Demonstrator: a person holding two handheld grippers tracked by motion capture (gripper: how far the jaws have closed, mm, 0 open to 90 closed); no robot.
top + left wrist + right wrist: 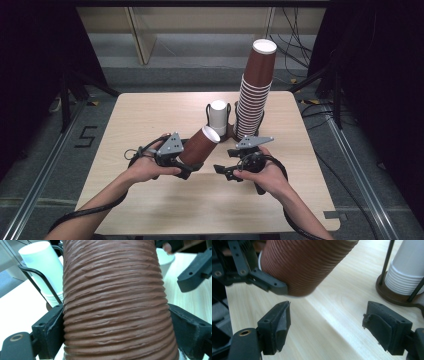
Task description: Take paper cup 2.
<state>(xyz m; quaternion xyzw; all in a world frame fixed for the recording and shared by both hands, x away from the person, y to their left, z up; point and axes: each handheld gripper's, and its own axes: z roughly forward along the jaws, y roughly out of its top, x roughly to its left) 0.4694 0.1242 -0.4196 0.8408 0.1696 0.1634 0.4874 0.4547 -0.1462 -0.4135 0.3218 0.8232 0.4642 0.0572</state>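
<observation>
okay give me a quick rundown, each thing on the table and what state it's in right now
Left gripper: shut on the brown cup.
Brown cup: tilted, off the table.
Right gripper: open, nothing between the jaws.
Brown cup stack: upright, leaning.
White cup stack: upright in the wire holder.

Right gripper (pixel 325 330): gap between jaws free, bare table (pixel 324 315) under it. Brown cup (pixel 304 265) just ahead-left, blocks that side. Wire holder (pixel 397 293) with white cups (pixel 405 272) ahead-right, near. Tall brown stack (pixel 256 95) right behind holder. Room open toward near table edge.
</observation>
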